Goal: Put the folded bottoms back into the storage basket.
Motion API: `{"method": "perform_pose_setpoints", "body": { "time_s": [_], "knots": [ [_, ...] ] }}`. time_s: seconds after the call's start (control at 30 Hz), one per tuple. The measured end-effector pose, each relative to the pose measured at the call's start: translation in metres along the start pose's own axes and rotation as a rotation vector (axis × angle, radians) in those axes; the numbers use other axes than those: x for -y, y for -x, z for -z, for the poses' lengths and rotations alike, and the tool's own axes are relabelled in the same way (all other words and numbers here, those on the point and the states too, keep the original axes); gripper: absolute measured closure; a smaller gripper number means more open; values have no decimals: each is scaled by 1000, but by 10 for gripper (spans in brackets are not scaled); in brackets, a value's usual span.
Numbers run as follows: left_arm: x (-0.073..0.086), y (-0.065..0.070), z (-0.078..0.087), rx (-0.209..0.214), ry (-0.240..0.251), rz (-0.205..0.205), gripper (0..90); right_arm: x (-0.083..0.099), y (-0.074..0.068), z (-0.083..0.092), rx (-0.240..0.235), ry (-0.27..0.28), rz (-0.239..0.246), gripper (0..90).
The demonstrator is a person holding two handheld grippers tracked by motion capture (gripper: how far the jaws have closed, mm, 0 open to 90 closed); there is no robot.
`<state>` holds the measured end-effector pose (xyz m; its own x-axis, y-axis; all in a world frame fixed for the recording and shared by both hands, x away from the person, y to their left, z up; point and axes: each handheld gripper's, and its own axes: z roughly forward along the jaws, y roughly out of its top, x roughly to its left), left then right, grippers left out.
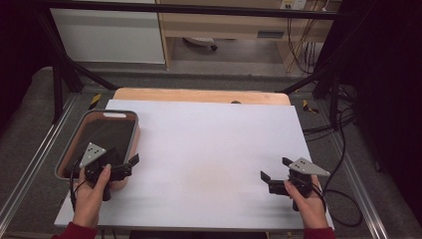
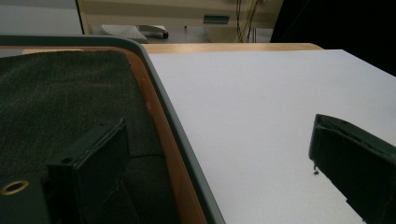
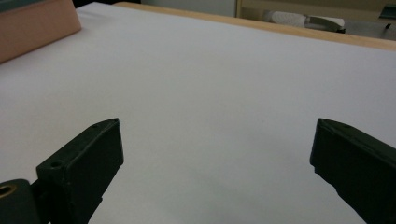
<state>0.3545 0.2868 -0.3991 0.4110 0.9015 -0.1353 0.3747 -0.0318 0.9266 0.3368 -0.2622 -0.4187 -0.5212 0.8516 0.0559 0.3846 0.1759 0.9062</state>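
Observation:
A grey-rimmed tray with orange-brown walls sits at the table's left edge, and a dark cloth lies inside it. My left gripper is open over the tray's near right corner. In the left gripper view it straddles the tray rim, one jaw over the dark cloth and the other over the white sheet. My right gripper is open low over the white sheet at the front right, with nothing between its jaws. The tray wall lies far off to that view's left.
The white sheet covers a wooden tabletop, whose bare strip shows at the back. Black frame posts stand at both back corners. Cables trail off the table's right side. A cabinet stands beyond the table.

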Motion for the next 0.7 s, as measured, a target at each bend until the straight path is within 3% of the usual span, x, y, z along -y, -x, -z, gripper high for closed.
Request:
{"method": "perform_pose_setpoints", "body": {
  "time_s": [0.07,0.2,0.3,0.4,0.57,0.7],
  "knots": [
    [0,-1,1,0,-3,-3,52,3,-2,-4,1,-28,21,30],
    [-1,-5,3,-24,-7,-18,53,9,-8,-15,-33,-55,12,44],
    [-1,-6,5,-35,-6,-22,55,11,-13,-25,-91,-81,15,69],
    [-5,-3,7,-33,-1,-24,61,11,-16,-32,-119,-75,17,67],
    [-13,18,10,4,18,-71,58,11,-21,-45,-119,-78,12,54],
    [-14,50,4,56,1,-146,56,8,-24,-47,-109,-72,15,34]
  ]
}}
